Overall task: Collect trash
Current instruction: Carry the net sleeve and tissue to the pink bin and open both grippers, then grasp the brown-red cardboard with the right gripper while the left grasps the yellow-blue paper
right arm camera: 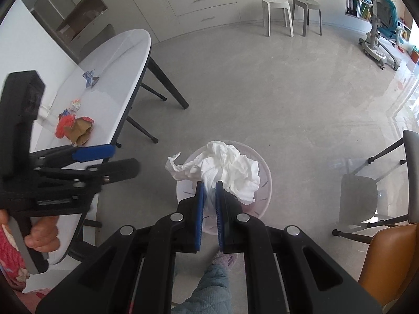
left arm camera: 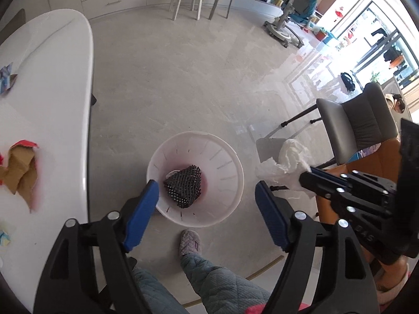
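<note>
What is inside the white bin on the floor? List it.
The white bin holds a black spiky mesh piece on a pinkish bottom. Something pale peeks out beneath it; anything else underneath is covered.

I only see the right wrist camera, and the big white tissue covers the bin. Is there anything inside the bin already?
Observer: Yes. In the left wrist view a black bumpy lump lies at the bottom of the white bin.
Operator: Is my other gripper carrying something too?
Observer: No. The left gripper is open, and nothing is between its blue fingers.
Operator: Is any trash hiding from me on the table?
Observer: A small blue and yellow scrap lies on the table, on the near side of the brown paper.
</note>
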Motion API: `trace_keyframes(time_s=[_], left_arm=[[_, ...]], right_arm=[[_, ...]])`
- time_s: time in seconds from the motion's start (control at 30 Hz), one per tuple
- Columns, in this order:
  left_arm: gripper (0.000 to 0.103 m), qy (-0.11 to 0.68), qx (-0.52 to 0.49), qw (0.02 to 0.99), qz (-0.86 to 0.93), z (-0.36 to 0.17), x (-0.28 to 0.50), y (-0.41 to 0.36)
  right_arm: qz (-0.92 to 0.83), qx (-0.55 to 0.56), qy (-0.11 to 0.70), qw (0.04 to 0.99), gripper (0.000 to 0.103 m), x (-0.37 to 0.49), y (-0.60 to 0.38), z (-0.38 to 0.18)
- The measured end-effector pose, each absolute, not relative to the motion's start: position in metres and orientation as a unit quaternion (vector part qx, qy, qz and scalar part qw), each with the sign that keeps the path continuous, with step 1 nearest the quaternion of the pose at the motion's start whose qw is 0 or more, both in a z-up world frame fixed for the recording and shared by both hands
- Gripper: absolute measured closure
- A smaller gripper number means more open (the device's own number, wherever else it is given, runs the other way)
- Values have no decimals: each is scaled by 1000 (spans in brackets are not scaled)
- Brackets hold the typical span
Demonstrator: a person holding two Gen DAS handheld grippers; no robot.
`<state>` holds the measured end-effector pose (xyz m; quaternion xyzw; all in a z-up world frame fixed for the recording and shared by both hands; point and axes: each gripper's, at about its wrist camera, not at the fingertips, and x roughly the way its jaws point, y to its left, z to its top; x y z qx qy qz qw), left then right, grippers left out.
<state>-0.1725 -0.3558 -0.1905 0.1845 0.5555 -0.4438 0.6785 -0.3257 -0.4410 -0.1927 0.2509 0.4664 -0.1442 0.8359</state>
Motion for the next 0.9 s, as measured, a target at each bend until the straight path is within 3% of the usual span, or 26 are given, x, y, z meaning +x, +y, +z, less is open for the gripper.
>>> trace_keyframes(time_s=[0.23,0.3,0.37,0.47,0.67,0.9], left_arm=[[13,537,160,729,-395,-142,-152,-285],[12,533,152,741,-379,-132,-146,-262],[11,531,143,753,-361,-124,-139,-239],[8,529,133,767,-339,-117,-131,-209],[8,518,124,789,-306,-103,-114,-151],[8,503,87,815,-273,-84,-86,-75]], right_arm=[[-127,255,491,823,89,-300,-440,-231],[-123,255,497,820,69,-294,-438,-238],[-128,249,501,819,40,-287,-432,-242],[-142,244,497,821,22,-281,-424,-237],[-160,235,463,839,7,-268,-397,-194],[-149,216,426,866,2,-244,-347,-138]])
